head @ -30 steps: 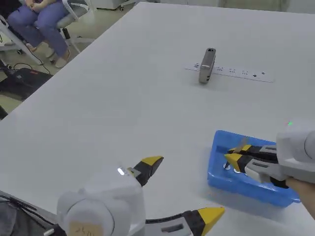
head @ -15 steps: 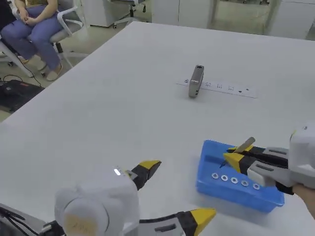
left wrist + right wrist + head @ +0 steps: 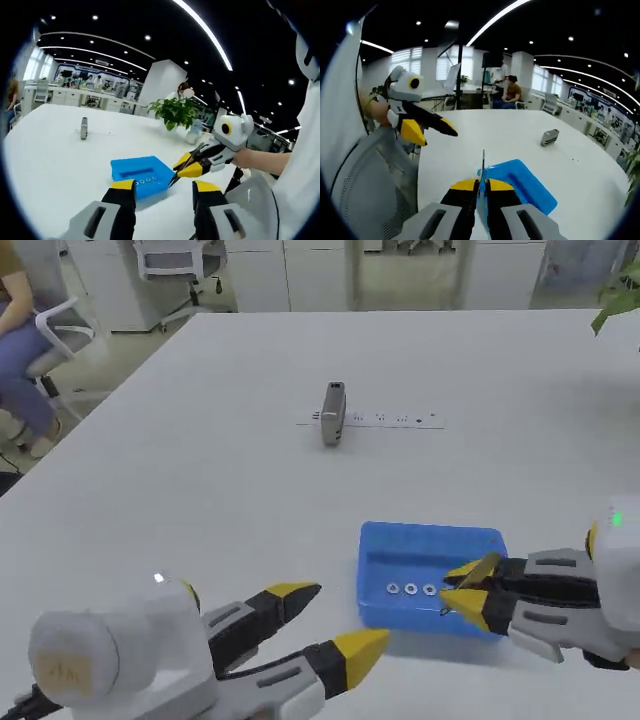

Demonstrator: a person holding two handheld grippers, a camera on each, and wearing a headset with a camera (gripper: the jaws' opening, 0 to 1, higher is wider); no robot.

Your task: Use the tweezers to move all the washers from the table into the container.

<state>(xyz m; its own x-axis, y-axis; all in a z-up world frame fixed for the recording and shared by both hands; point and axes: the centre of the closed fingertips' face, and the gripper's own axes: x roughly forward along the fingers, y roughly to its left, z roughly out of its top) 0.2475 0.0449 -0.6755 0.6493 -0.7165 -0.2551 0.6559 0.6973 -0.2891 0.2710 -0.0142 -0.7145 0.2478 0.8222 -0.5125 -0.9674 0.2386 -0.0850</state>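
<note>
A blue container sits on the white table with several small washers in a row along its near side. My right gripper hovers over the container's near right part, shut on the tweezers. In the right gripper view the tweezers stick out between the shut jaws above the container. My left gripper is open at the lower left, just short of the container. In the left gripper view its jaws frame the container and the right gripper.
A grey device lies on a white power strip at the middle far side. A seated person and an office chair are off the table's left edge. A plant stands further along the table.
The head camera has swung, shifting the whole picture left and down. My right gripper with the tweezers has drawn back toward the container's near right side. The left gripper stays open.
</note>
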